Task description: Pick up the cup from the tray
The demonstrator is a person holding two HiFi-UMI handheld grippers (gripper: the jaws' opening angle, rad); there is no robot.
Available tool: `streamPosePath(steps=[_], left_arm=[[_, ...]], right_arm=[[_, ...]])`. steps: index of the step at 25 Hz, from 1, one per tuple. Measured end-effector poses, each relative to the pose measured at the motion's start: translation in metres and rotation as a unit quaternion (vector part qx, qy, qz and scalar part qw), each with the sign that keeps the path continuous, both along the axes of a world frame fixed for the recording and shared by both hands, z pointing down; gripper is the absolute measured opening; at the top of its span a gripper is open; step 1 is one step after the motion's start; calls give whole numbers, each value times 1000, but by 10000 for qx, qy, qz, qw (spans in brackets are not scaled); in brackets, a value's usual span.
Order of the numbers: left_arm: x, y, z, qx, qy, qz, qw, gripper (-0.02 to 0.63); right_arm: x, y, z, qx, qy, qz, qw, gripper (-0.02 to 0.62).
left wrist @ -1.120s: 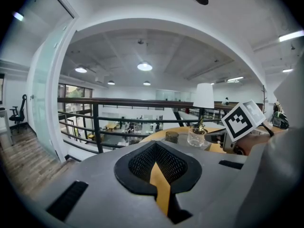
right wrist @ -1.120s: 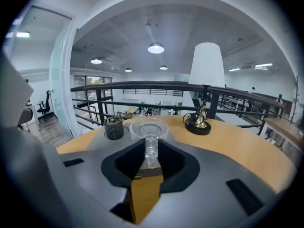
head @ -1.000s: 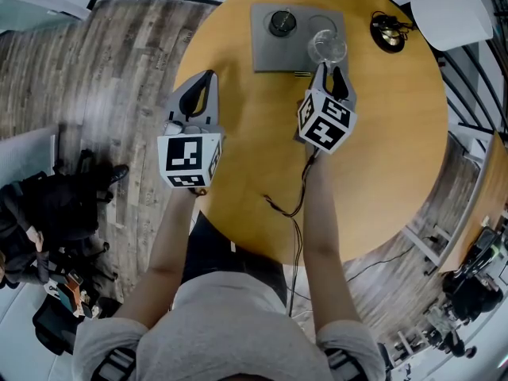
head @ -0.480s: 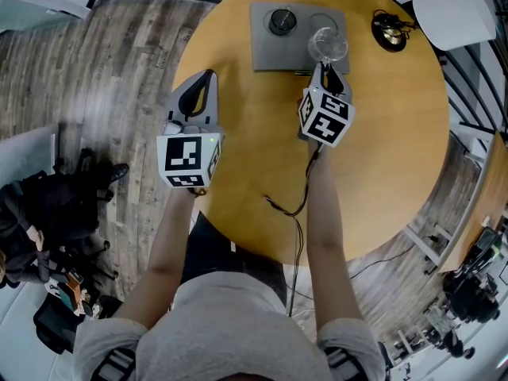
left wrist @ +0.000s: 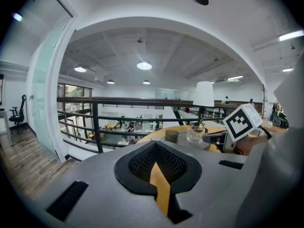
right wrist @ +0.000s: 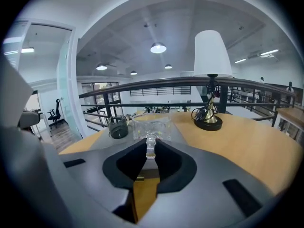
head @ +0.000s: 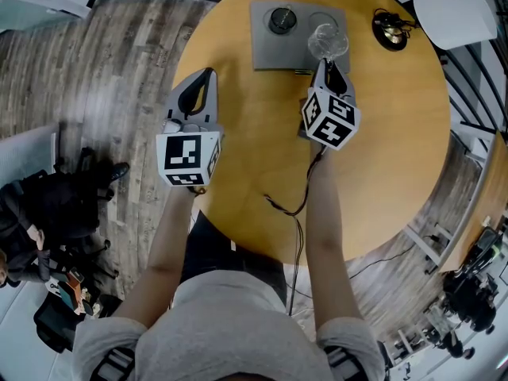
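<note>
At upper centre of the head view, pinches the clear cup (head: 328, 42) by its handle with the right gripper (head: 326, 64), jaws having just been closing, now narrow and pressed on that handle. Stands upright on the right part of the grey tray (head: 266, 50), long axis vertical, mouth up, handle pointing toward frame bottom, dark cup (head: 281, 21) to its left. Holds left gripper (head: 208, 76) centre left, jaws together on nothing
</note>
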State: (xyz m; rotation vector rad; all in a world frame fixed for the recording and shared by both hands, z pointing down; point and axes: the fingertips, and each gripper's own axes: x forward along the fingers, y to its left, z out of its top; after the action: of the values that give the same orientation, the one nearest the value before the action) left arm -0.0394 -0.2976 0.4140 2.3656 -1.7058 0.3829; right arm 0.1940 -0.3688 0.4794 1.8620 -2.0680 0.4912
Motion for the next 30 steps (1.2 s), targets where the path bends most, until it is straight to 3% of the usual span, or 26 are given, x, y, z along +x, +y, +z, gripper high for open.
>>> streamPosePath(steps=[14, 30], left_arm=[[4, 6, -7, 84, 39, 47, 9999, 6], [38, 17, -15, 162, 64, 388, 9991, 6]], right_arm=[[21, 12, -40, 371, -820, 371, 9952, 49], [80, 83, -37, 280, -875, 802, 9925, 49]])
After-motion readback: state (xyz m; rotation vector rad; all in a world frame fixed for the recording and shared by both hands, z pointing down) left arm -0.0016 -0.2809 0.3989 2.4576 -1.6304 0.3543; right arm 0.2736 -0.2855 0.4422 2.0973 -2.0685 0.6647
